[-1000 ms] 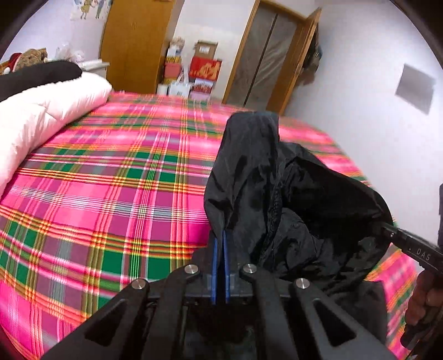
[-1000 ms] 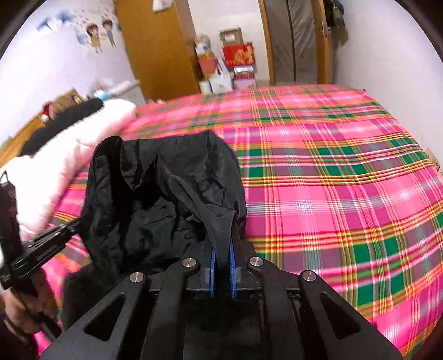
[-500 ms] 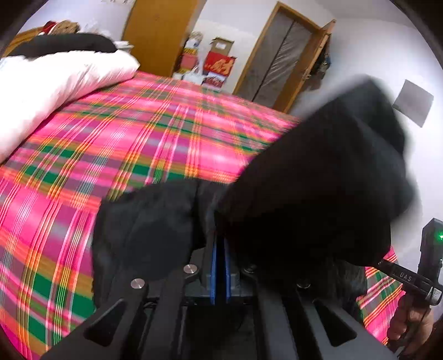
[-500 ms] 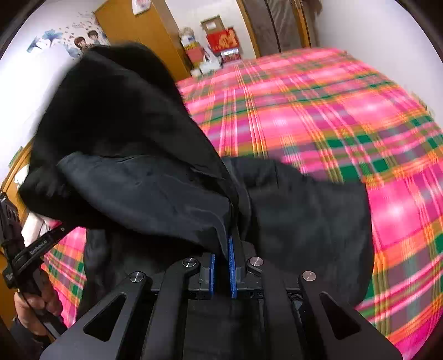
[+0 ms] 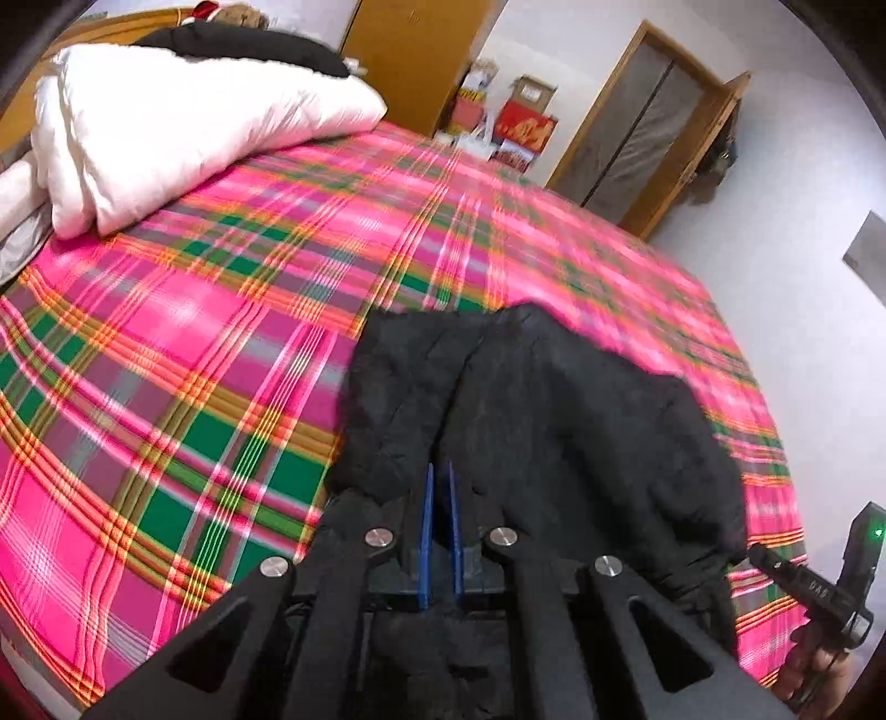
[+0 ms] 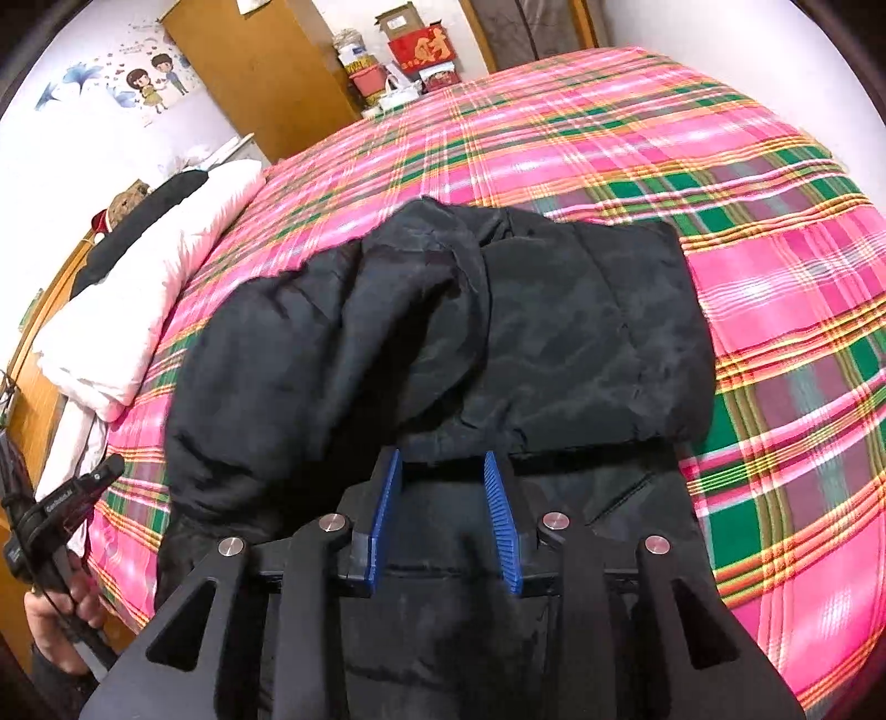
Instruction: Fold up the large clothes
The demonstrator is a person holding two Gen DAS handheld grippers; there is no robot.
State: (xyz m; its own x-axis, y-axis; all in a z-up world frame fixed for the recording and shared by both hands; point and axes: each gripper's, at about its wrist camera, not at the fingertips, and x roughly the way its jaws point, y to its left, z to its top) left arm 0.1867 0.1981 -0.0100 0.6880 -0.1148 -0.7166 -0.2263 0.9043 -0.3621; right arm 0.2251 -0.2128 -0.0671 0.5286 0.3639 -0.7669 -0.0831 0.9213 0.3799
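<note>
A black padded jacket [image 5: 554,421] lies on the pink plaid bed [image 5: 166,332], its upper part folded over toward me. My left gripper [image 5: 440,471] is shut, its blue pads pinching the jacket's near left edge. In the right wrist view the jacket [image 6: 498,332] fills the middle, with a thick fold lying across it. My right gripper [image 6: 440,459] is opening; its blue pads stand apart at the fold's near edge and do not press the cloth. Each gripper also shows in the other's view: the right gripper [image 5: 808,587], the left gripper [image 6: 61,498], both held by a hand.
A white duvet [image 5: 166,122] with a black garment [image 5: 238,47] on it lies along the bed's left side. Beyond the bed stand a wooden wardrobe [image 5: 410,50], stacked boxes [image 5: 520,127] and a door [image 5: 637,127]. A white wall runs close on the right.
The jacket, held up in the air a second ago, has been swung forward and now lies folded on the bed. The right jaws have come apart; the left stay pinched.
</note>
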